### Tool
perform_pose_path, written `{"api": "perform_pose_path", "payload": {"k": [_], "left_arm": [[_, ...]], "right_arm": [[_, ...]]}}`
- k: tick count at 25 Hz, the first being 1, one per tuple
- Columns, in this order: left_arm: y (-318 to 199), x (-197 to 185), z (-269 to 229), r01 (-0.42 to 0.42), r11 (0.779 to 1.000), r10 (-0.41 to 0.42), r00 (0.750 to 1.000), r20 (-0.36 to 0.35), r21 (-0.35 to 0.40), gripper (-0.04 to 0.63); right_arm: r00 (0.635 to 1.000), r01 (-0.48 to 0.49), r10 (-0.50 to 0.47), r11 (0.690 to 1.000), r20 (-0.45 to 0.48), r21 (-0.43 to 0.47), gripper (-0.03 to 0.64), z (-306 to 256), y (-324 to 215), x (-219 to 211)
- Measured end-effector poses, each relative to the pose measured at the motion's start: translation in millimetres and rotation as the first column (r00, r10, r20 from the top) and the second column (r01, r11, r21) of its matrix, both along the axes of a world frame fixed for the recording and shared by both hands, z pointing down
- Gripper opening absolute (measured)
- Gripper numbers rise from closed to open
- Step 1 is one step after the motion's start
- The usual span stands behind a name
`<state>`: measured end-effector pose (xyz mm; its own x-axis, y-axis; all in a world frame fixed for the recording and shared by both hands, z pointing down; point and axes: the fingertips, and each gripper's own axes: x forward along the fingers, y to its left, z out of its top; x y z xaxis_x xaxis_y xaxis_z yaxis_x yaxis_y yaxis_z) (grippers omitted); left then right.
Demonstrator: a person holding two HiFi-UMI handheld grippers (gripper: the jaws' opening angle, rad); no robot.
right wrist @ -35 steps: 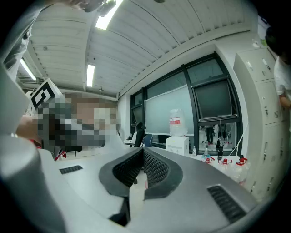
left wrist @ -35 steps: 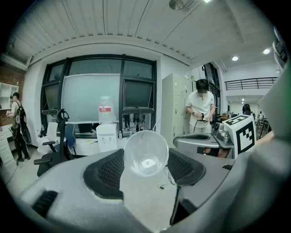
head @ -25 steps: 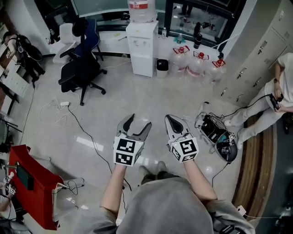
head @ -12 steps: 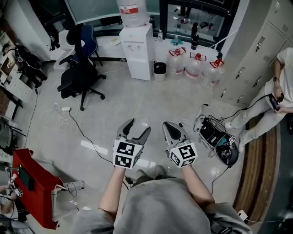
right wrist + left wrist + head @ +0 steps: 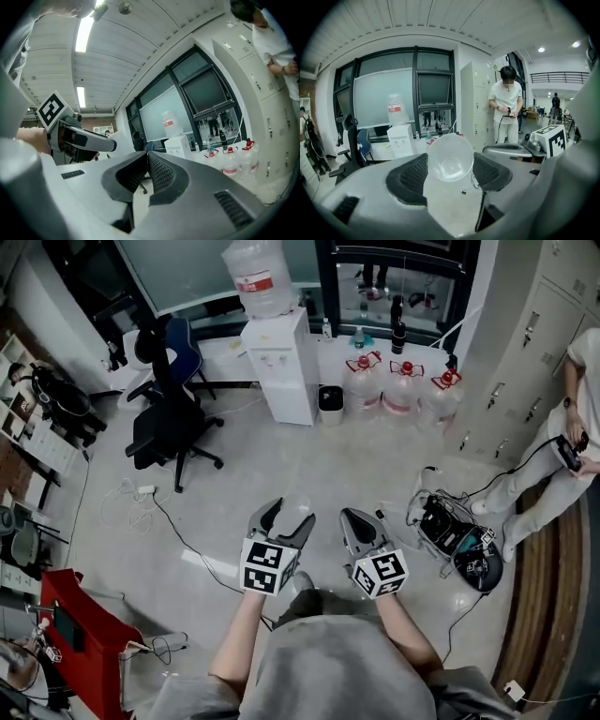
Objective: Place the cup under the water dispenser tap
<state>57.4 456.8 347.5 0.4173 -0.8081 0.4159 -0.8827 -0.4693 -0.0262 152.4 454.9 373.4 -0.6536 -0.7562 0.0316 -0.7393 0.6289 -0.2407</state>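
progress: early by my reading; the cup (image 5: 450, 159) was already picked up, but it was well apart from the water dispenser (image 5: 281, 367), so the carry and the placing were both left to do.
cup: clear and empty, gripped by its sides between the jaws of the left gripper (image 5: 289, 512), its open mouth turned back toward that gripper's camera.
left jaws: clenched on the cup, one black pad on each side of it.
right jaws: pressed together with nothing between them; the right gripper (image 5: 354, 519) carried nothing.
dispenser: white, with a large bottle on top, standing at the far edge of the floor (image 5: 281, 460) against the window wall, a row of spare water jugs (image 5: 401, 381) just beside it to the right.
tap: on the dispenser's front, too small to make out; whether anything already stood under it could not be told.
arm pose: both forearms reached forward from the torso, the grippers side by side and near each other above bare floor, marker cubes turned up, jaws pointing toward the dispenser.
left to do: cross the open floor past the office chair (image 5: 169, 423), then set the cup upright below the tap and let go.
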Motion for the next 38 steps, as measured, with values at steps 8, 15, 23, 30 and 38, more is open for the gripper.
{"api": "perform_pose_path", "payload": {"k": [8, 15, 23, 30, 38], "left_arm": [[-50.0, -16.7, 13.8, -0.017, 1.000, 0.017, 1.000, -0.002, 0.002, 0.305], [-111.6, -47.7, 18.6, -0.034, 0.999, 0.034, 0.999, -0.012, -0.012, 0.305], [-187.4, -103.7, 29.5, -0.031, 0.999, 0.029, 0.999, -0.027, -0.044, 0.305], [-247.5, -151.4, 35.7, -0.020, 0.998, 0.018, 0.999, -0.051, -0.055, 0.305], [-286.2, -179.6, 46.9, -0.019, 0.997, 0.013, 0.997, -0.076, -0.074, 0.305]], "right_arm": [[1.000, -0.012, 0.012, 1.000, 0.015, -0.024, 0.012, 13.3, -48.8, -14.0], [1.000, -0.024, 0.025, 0.998, 0.017, -0.057, 0.012, 19.1, -106.0, -43.2], [0.999, -0.031, 0.033, 0.996, 0.021, -0.088, 0.012, 27.5, -182.6, -96.1], [1.000, -0.019, 0.019, 0.995, -0.003, -0.097, 0.012, 31.5, -244.8, -146.8], [0.999, -0.030, 0.028, 0.996, -0.021, -0.085, 0.012, 25.8, -284.5, -174.9]]}}
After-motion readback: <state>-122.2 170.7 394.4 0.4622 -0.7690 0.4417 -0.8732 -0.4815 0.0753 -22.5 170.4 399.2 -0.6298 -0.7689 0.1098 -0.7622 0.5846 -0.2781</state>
